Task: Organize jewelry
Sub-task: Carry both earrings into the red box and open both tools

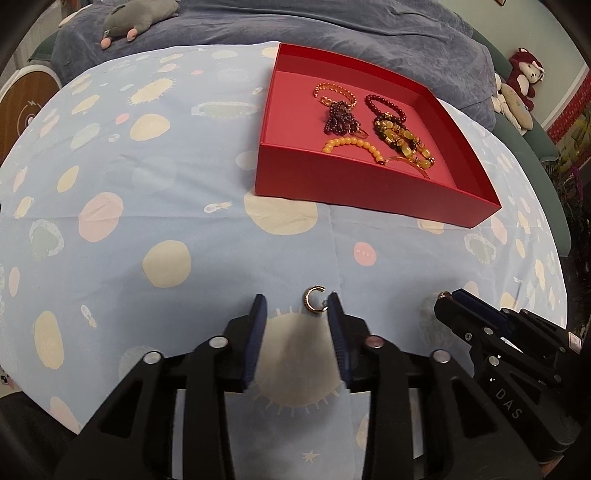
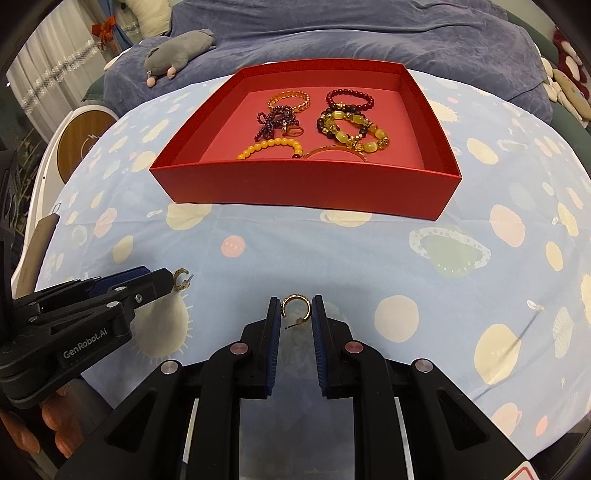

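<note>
Two small gold hoop earrings lie on the blue patterned cloth. One earring [image 1: 315, 299] lies between the tips of my open left gripper [image 1: 297, 303], close to its right finger; it shows in the right wrist view [image 2: 181, 279] beside the left gripper [image 2: 162, 282]. The other earring [image 2: 296, 306] sits between the fingers of my right gripper [image 2: 295, 306], whose jaws stand close at its sides without a clear grip. The right gripper [image 1: 448, 299] shows at right in the left wrist view. A red box [image 1: 369, 184] [image 2: 306, 184] farther back holds several bead bracelets [image 1: 402, 136].
The cloth [image 1: 147, 184] covers a rounded surface. Behind it lie a blue blanket [image 1: 332, 26] and a grey plush toy [image 1: 136, 18]. More plush toys [image 1: 517, 85] sit at the right. A round wooden-faced object [image 2: 85, 144] stands at the left.
</note>
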`<state>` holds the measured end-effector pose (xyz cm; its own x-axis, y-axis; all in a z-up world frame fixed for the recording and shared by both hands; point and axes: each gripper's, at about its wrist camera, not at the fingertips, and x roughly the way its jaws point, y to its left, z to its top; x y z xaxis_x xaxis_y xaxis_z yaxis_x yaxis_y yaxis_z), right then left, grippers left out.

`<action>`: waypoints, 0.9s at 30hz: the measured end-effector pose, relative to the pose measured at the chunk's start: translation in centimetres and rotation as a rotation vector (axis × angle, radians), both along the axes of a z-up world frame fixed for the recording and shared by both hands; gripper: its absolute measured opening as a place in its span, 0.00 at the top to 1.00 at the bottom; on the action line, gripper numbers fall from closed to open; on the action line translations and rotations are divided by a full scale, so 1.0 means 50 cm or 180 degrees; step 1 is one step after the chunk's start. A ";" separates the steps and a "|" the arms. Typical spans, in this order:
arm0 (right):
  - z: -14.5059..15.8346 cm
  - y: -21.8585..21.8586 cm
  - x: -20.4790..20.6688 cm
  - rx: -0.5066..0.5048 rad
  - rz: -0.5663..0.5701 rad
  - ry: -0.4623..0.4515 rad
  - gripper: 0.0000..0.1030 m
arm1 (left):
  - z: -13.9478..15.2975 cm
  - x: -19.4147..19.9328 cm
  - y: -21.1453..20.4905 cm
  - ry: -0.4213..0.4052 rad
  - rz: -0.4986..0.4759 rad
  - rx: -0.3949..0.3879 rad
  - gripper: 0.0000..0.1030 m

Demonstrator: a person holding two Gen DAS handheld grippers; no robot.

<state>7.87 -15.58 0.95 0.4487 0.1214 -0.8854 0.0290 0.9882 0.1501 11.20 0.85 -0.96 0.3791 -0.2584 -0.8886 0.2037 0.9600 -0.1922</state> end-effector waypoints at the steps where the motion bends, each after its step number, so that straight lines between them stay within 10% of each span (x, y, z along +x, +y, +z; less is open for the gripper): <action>1: 0.000 0.000 0.000 0.0002 0.0000 0.0000 0.85 | 0.000 0.001 -0.002 0.0005 -0.0018 -0.0014 0.65; 27: 0.023 -0.007 -0.004 0.0031 -0.0008 -0.0077 0.85 | 0.007 -0.005 -0.037 -0.0026 -0.0188 0.0016 0.84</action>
<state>7.65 -15.94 2.11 0.4702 0.1288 -0.8731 0.0278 0.9866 0.1605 10.96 -1.01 -0.60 0.3704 -0.2760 -0.8869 0.2616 0.9472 -0.1855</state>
